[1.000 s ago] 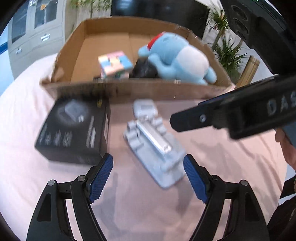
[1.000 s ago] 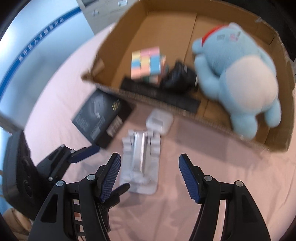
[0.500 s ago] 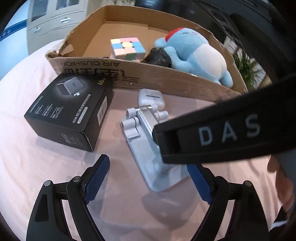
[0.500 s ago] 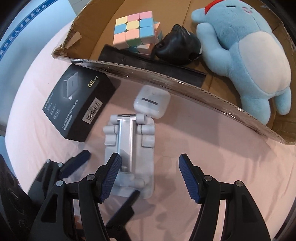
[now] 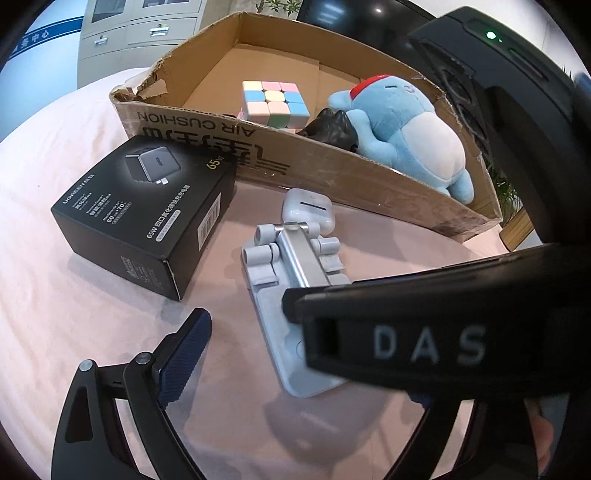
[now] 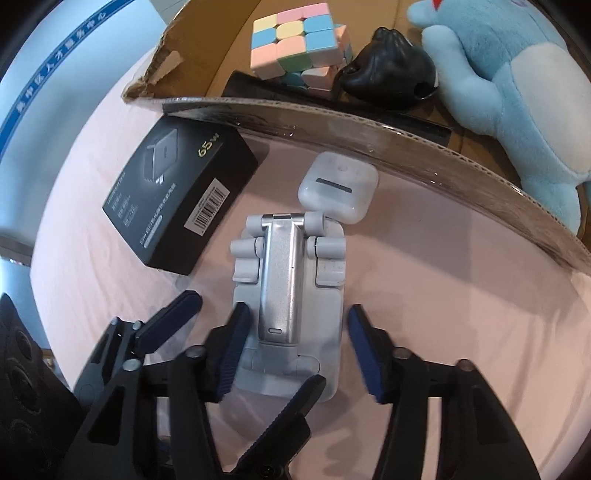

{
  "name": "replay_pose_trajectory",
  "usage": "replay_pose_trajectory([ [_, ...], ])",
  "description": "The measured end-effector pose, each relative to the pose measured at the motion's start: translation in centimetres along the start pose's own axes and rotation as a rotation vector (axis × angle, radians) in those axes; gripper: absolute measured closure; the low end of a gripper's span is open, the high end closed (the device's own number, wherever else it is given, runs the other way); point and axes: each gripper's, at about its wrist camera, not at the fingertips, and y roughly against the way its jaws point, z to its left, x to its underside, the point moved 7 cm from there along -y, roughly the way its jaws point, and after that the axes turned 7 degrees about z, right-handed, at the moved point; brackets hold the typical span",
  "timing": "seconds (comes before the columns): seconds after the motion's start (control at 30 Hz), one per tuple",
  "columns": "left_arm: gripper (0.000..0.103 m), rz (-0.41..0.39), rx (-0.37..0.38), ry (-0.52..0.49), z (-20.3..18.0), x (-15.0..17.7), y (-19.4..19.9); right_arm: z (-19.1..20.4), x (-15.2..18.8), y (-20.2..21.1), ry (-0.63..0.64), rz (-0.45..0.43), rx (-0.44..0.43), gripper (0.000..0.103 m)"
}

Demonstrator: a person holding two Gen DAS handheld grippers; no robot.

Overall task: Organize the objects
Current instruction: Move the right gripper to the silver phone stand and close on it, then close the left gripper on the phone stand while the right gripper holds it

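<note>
Your right gripper (image 6: 295,345): jaws wide, straddling the near end of the folded grey-and-silver phone stand (image 6: 290,291) on the pink worktop (image 6: 443,295), pads not visibly touching. Your left gripper (image 5: 295,354): jaws spread, gripping nothing. Right wrist view alone shows the stand's near edge; left view shows the brown cardboard box's (image 5: 332,162) printed wall.

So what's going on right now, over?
Right gripper open, straddling the grey phone stand. Left gripper open beside it. White earbud case touching stand's far end.

Grey cabinet (image 5: 140,33) behind; potted plant (image 5: 508,192) right; pink tablecloth (image 5: 55,295) underneath.
</note>
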Motion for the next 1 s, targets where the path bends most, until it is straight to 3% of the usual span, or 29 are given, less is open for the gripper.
replay_pose_trajectory([
  [0.2,0.041,0.002,0.053,-0.008,-0.8,-0.5,-0.8,-0.7,0.6,0.3,0.004,-0.001,-0.01,0.06],
  [0.43,0.039,0.032,0.069,-0.083,-1.4,-0.4,-0.9,-1.5,1.6,0.8,0.026,-0.003,-0.004,0.06],
  [0.67,0.038,0.095,0.17,-0.231,-1.3,-0.4,-0.7,-2.3,2.8,1.4,0.103,-0.021,-0.023,0.06],
  [0.8,0.038,0.144,0.228,-0.337,-1.6,-0.3,-0.6,-3.1,3.8,1.8,0.17,-0.02,-0.046,0.06],
  [1.0,0.034,0.202,0.266,-0.493,-2.0,0.3,0.2,-4.0,6.2,2.6,0.371,0.004,-0.071,0.06],
])
